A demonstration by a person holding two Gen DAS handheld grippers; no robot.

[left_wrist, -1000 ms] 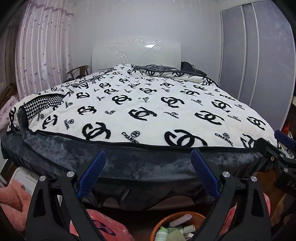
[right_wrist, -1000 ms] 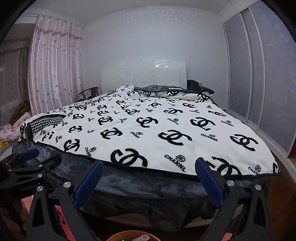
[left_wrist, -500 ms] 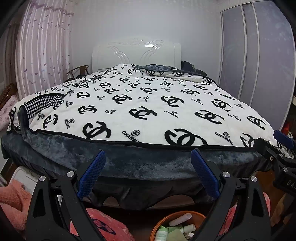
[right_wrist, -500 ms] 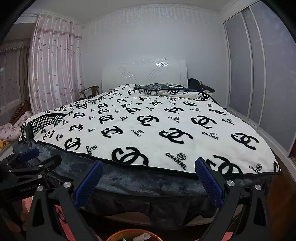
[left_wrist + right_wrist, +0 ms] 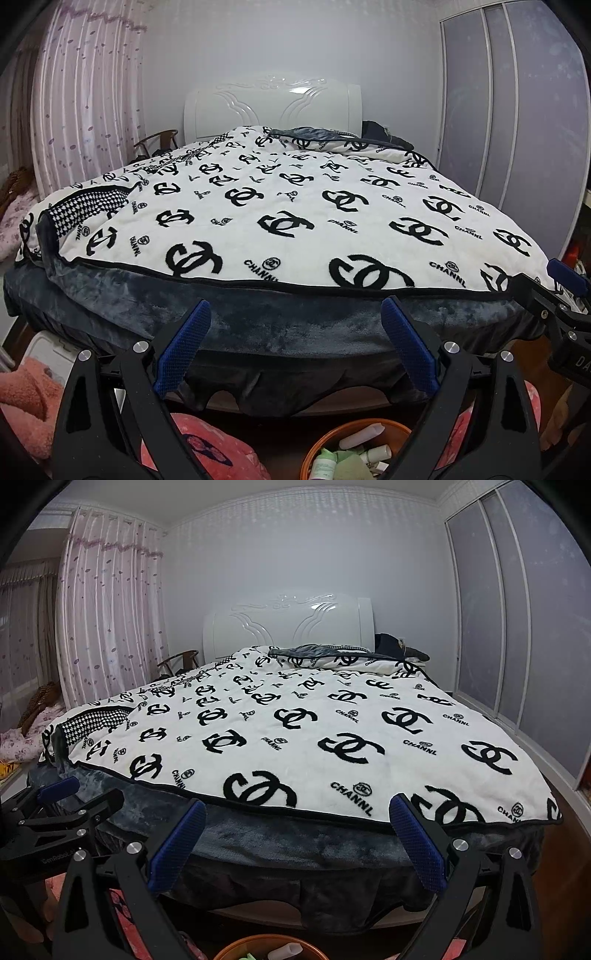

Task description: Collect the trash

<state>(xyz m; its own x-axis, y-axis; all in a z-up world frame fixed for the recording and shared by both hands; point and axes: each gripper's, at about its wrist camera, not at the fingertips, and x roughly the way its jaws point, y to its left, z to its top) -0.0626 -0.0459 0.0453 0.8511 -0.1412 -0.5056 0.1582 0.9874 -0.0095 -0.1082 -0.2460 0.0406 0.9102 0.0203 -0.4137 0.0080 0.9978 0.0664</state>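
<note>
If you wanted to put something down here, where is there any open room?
The widest free patch is the blanket, bare from its dark foot edge to the folded bedding by the headboard. The floor at the foot is crowded: an orange bin of bottles, pink fabric, and both grippers, left and right.

Dim, cool, even room light; sharp focus; strong fisheye bending, dark corners.

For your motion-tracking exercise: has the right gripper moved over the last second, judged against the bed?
Yes. In the right wrist view the bed and headboard sit lower, so the right gripper has tilted or risen slightly upward.
</note>
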